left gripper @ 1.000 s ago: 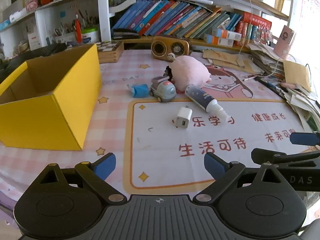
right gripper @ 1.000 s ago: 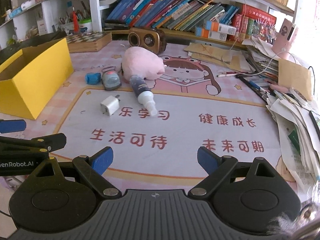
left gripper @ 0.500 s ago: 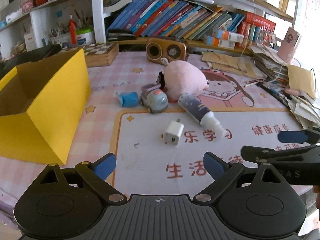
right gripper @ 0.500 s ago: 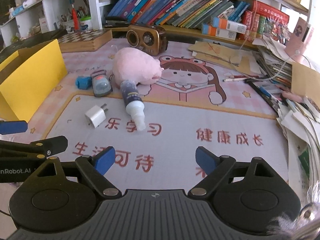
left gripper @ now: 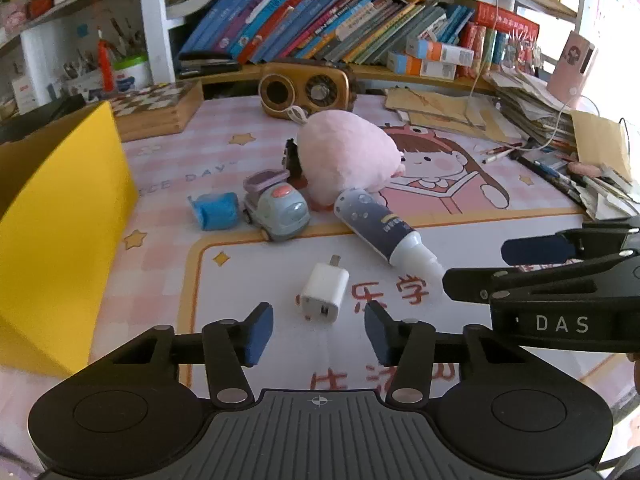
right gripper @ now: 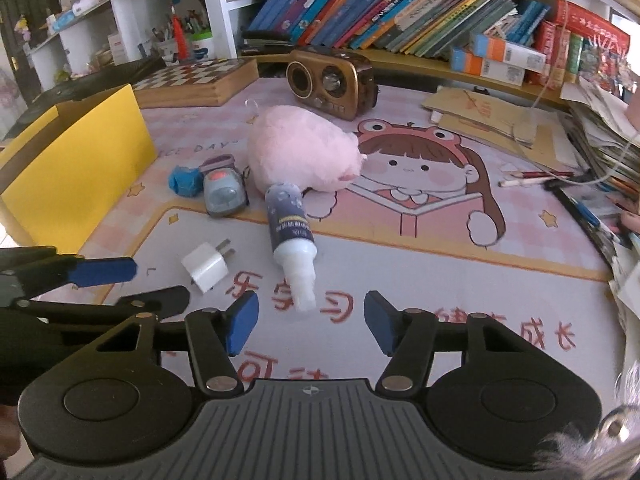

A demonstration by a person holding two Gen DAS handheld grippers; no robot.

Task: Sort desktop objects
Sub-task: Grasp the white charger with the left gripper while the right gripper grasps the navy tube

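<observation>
Lying just ahead of the left claw (left gripper: 318, 334), the white charger (left gripper: 323, 297) sits on the desk mat (left gripper: 500, 368) with its near end about level with the blue pads (left gripper: 259, 332), apart from both. That claw's jaws have just been closing but stand partly spread, pinching nothing; whether the charger is truly between the pads or only just past them cannot be told.

Ahead of the right claw (right gripper: 308, 322) lies the bottle (right gripper: 290, 236), its pale nozzle pointing back toward the gap and ending just short of the pads, touching neither. These jaws too have just been closing, are partly spread, and grip nothing.

Farther out from both claws, the toy car (left gripper: 278, 208) and the blue lump (left gripper: 214, 209) lie side by side, with the pink plush (left gripper: 346, 158) behind them, resting against the bottle's far end. The yellow box (left gripper: 56, 232) stands far to the left of the left claw.

The box is cut off at the edge in both views, so its inside stays unseen. A dark item behind the plush is mostly hidden. The right claw's side covers part of the mat in the left view. The blue lump's kind is hard to make out.
</observation>
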